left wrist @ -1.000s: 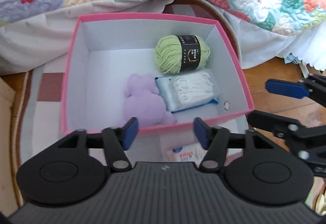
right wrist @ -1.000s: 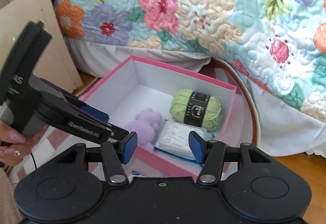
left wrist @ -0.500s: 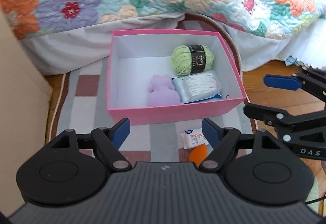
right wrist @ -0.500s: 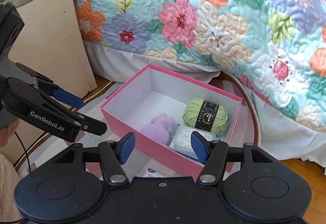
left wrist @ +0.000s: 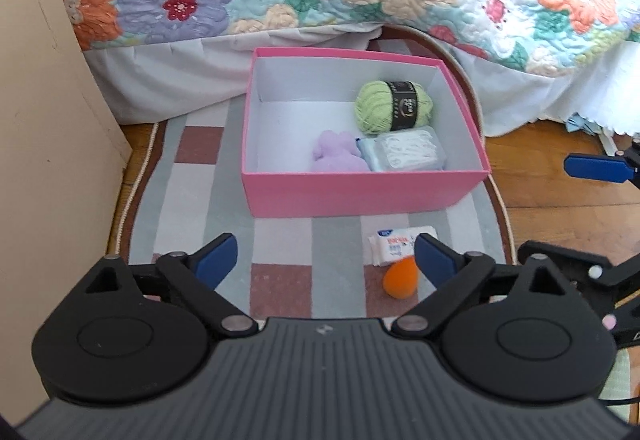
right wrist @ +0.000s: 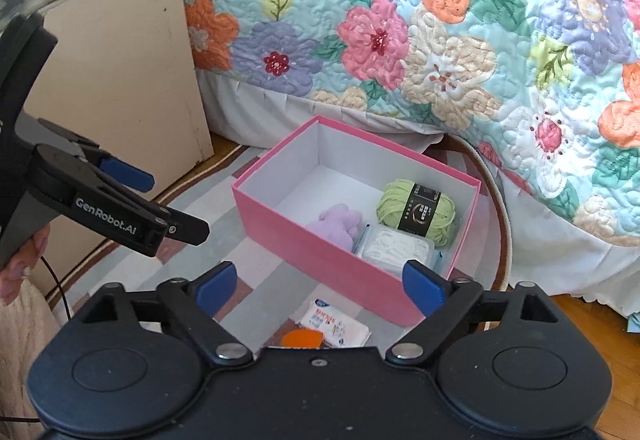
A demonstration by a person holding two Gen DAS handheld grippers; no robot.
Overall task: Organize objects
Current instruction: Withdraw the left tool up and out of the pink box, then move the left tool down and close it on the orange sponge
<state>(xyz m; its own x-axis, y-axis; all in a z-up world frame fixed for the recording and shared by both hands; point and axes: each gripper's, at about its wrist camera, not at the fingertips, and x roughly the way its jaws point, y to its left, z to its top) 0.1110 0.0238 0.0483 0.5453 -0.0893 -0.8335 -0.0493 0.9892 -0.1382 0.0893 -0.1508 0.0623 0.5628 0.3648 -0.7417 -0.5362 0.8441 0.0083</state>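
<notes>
Both grippers are empty with jaws spread wide: left gripper [left wrist: 324,258], right gripper [right wrist: 320,286]. Neither touches anything; each hangs above the rug [left wrist: 280,240].

Largest first: pink box [left wrist: 360,192] sits ahead of both tools, open top, long axis running left-right in my left view. It holds green yarn [left wrist: 394,106], a lilac plush [left wrist: 338,152] and a clear packet [left wrist: 406,151].

Tissue pack [left wrist: 396,246] lies flat on the rug just short of the box's near wall, right beside my left tool's right-hand finger. Its long axis runs roughly parallel to that wall, printed face up.

Orange sponge [left wrist: 400,278] sits touching or just beside the pack, closer to me; its narrow end seems to point toward the pack.

My read: between picks, with two items left outside. Next I'd drop one tool onto the pack and clamp across its short side.
</notes>
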